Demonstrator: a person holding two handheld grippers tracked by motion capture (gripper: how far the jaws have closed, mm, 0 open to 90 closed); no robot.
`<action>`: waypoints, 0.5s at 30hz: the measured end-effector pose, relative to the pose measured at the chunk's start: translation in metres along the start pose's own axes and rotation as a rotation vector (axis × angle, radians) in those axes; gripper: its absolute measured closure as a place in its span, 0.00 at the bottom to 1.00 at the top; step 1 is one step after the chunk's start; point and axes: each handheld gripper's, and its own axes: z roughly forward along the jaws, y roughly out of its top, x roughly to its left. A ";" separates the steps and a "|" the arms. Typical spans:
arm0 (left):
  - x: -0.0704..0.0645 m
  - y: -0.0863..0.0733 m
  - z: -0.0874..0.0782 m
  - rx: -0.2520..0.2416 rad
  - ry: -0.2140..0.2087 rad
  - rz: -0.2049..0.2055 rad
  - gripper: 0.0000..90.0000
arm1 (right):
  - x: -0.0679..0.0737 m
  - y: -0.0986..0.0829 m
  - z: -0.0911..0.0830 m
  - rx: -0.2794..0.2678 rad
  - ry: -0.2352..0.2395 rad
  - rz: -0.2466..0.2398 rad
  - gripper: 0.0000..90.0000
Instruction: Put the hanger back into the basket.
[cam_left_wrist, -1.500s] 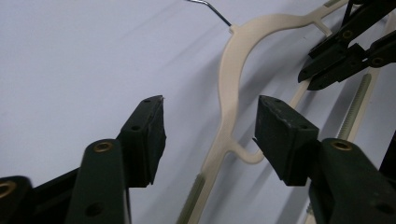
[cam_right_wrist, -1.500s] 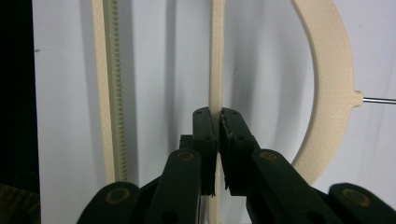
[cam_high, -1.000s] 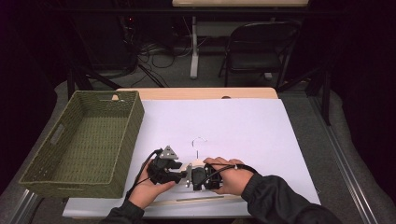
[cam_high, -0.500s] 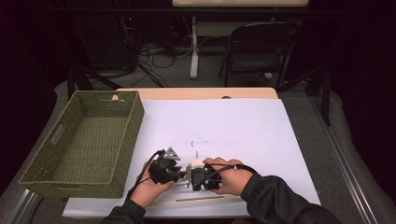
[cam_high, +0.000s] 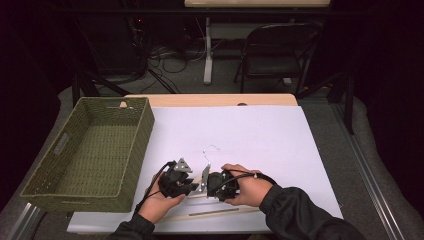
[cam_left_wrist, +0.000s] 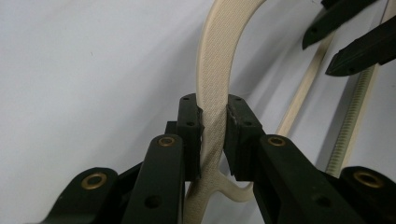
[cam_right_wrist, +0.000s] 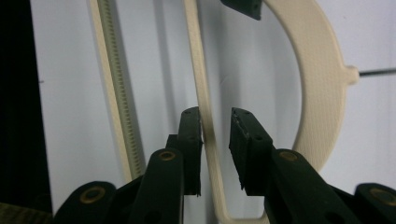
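**Hanger pinned on one side, bracketed on the other**

We hold a cream plastic clothes hanger (cam_high: 202, 176) at the near edge of the white table (cam_high: 260, 135), just in front of us and between our two hands. Its metal hook (cam_high: 210, 151) points away from us across the sheet. The left gripper (cam_left_wrist: 214, 126) is clamped on the curved shoulder of the hanger, the jaws pressed flat against both faces of the band. We judge this grip to be the anchor that keeps the hanger from sliding or twisting.

The right gripper (cam_right_wrist: 215, 128) stands apart around the thin lower bar (cam_right_wrist: 201, 93): one jaw touches or nearly touches the bar, the other leaves a clear gap, so nothing is grasped there yet. We take it that this hand is lining up for a second hold, so the hanger can be lifted level with a grip on each side.

A ribbed strip (cam_right_wrist: 114, 93) lies on the table beside the bar, close to the table's near edge. The woven basket (cam_high: 50, 175) sits at our left, well apart from the hanger, and looks like the likely destination.
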 end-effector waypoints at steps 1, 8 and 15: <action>0.000 0.000 0.000 -0.002 0.000 0.001 0.87 | -0.006 -0.006 -0.006 -0.032 0.020 0.053 0.78; -0.002 -0.001 -0.003 -0.010 0.001 0.007 0.87 | -0.032 -0.032 -0.027 -0.133 0.054 0.268 0.76; -0.004 0.000 -0.003 -0.017 0.002 0.009 0.87 | -0.057 -0.053 -0.033 -0.173 0.092 0.447 0.70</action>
